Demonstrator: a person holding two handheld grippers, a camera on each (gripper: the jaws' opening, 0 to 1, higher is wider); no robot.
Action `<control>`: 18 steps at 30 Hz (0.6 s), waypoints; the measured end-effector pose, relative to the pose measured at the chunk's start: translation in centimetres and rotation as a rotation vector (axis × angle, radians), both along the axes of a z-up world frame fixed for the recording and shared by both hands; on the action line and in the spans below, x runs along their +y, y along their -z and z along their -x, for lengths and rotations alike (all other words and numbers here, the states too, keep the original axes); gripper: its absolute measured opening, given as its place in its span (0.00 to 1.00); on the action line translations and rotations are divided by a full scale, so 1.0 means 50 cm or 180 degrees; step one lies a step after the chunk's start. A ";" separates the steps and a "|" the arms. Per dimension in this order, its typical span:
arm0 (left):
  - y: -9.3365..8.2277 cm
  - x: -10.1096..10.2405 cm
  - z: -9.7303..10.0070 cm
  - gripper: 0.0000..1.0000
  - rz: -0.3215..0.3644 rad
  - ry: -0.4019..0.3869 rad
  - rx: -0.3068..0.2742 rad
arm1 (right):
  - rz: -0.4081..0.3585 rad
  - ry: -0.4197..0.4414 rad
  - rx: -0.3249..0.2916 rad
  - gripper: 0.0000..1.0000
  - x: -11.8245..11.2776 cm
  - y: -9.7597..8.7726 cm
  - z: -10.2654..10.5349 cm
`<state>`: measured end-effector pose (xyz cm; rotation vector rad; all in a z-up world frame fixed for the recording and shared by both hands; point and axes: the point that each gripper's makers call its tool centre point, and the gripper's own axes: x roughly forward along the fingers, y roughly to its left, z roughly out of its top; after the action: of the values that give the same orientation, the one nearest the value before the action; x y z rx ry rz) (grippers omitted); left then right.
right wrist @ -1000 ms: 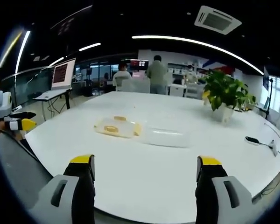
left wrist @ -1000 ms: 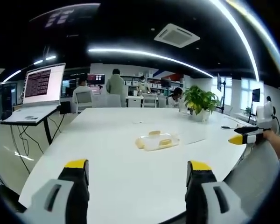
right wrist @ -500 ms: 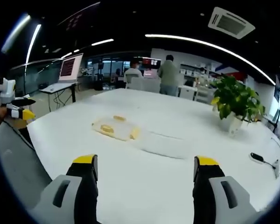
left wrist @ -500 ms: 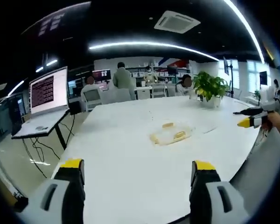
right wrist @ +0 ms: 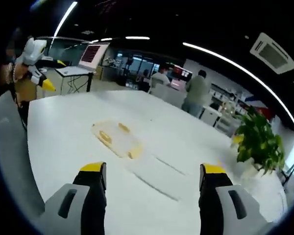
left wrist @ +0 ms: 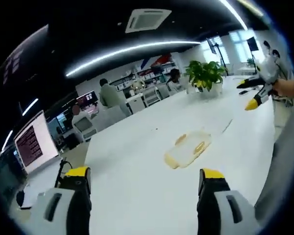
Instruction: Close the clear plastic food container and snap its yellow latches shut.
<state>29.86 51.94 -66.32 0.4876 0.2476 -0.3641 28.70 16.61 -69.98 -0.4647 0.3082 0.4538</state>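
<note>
Both grippers (left wrist: 142,183) (right wrist: 154,178) are hovering spread and empty above the white table (left wrist: 137,196).
Clear plastic food container (left wrist: 188,148), lying open, is awaiting closing; yellow latches (right wrist: 104,136) unsnapped.

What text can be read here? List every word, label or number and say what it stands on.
None is readable.
Monitor: rows of text, too blurred to read.
Same monitor, right gripper view: too small to read.
Clear plastic food container: no label visible.
White table: no print visible.

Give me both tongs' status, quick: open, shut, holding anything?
Left tongs: open, holding nothing, short of the container.
Right tongs: open, holding nothing.
</note>
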 end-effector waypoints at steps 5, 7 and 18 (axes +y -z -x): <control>-0.021 -0.023 -0.076 0.83 -0.0276 0.0238 -0.0029 | 0.0353 -0.0276 -0.0079 0.73 0.021 -0.018 -0.058; -0.030 -0.041 -0.105 0.81 -0.0398 0.0421 -0.0109 | 0.0495 -0.0420 -0.0064 0.73 0.033 -0.018 -0.081; 0.019 -0.116 -0.218 0.76 -0.0632 0.0859 -0.0077 | 0.0915 -0.0860 0.0017 0.70 0.083 -0.006 -0.183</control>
<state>40.75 46.15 -67.26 0.7237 0.1955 -0.5997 37.83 20.76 -69.66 -0.7913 0.3187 0.6778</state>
